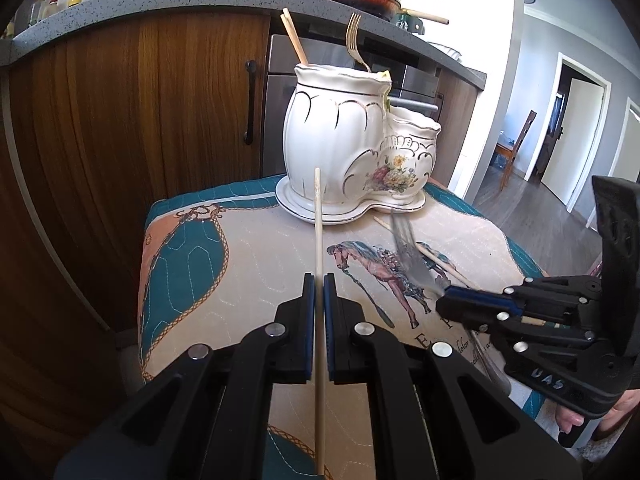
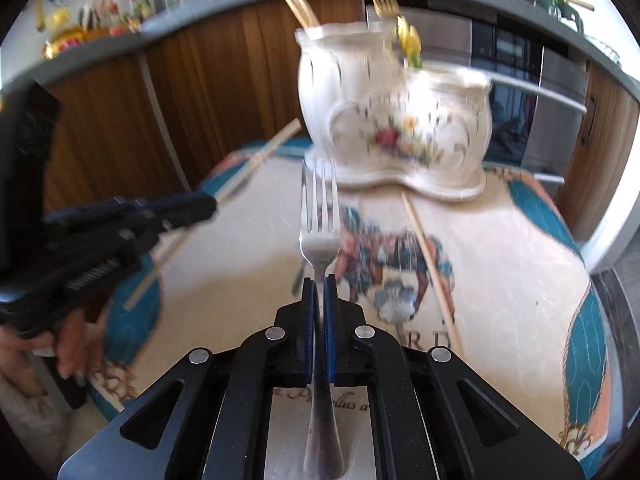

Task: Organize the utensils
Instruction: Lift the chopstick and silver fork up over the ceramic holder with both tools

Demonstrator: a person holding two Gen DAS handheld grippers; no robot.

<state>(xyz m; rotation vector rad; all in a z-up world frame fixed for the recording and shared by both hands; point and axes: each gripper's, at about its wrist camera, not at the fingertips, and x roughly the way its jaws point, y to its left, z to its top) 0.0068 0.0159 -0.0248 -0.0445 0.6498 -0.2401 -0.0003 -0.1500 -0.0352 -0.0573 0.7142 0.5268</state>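
A white floral ceramic utensil holder [image 1: 352,148] with a tall and a low compartment stands at the far side of a printed cloth; it also shows in the right wrist view [image 2: 392,120]. The tall part holds wooden chopsticks [image 1: 294,38] and a gold fork [image 1: 354,36]. My left gripper [image 1: 319,280] is shut on a wooden chopstick [image 1: 318,216] pointing at the holder. My right gripper [image 2: 319,280] is shut on a silver fork [image 2: 319,216], held above the cloth; it also shows in the left wrist view [image 1: 442,294]. Another chopstick [image 2: 430,264] lies on the cloth.
The cloth [image 1: 240,264] with a horse print covers a small table. Behind it are wooden cabinets [image 1: 140,112], an oven [image 1: 280,60] and a grey counter [image 1: 160,0] with pans. A doorway and a chair [image 1: 516,144] are at the right.
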